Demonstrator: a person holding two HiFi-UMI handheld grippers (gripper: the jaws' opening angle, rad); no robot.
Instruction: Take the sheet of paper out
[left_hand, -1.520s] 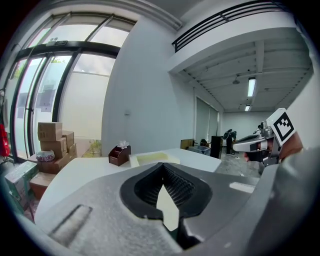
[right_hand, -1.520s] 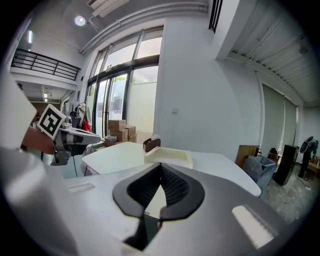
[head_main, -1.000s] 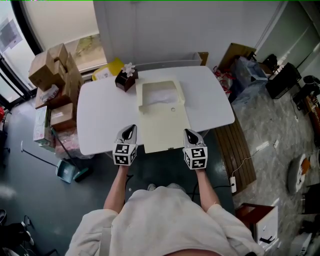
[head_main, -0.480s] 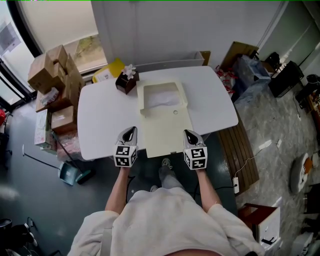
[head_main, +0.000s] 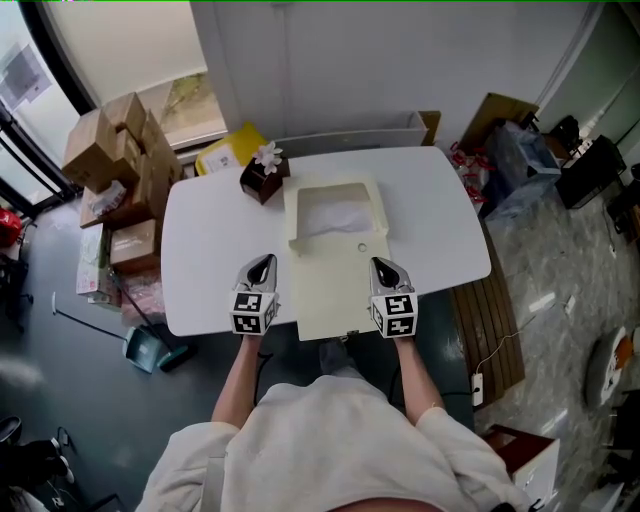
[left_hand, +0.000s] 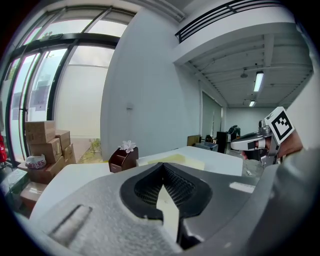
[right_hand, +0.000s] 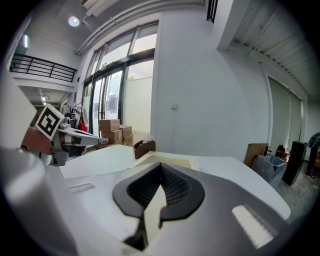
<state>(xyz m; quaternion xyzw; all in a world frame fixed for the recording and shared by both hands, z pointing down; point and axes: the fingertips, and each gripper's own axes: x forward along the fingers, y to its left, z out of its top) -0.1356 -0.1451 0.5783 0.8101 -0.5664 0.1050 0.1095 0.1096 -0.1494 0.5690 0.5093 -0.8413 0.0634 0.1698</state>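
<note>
The sheet of paper (head_main: 333, 213) lay at the far end of the cream folder (head_main: 335, 295), whose long axis pointed away. The left gripper (head_main: 260, 266) and right gripper (head_main: 383, 266), both closed and empty, flanked the folder's near end.

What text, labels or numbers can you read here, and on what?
No readable words or numbers anywhere.
Left gripper, right gripper: black-and-white square patterns only, no words.
Cardboard boxes: any labels too small to read.
Yellow package: print too blurred to read.
</note>
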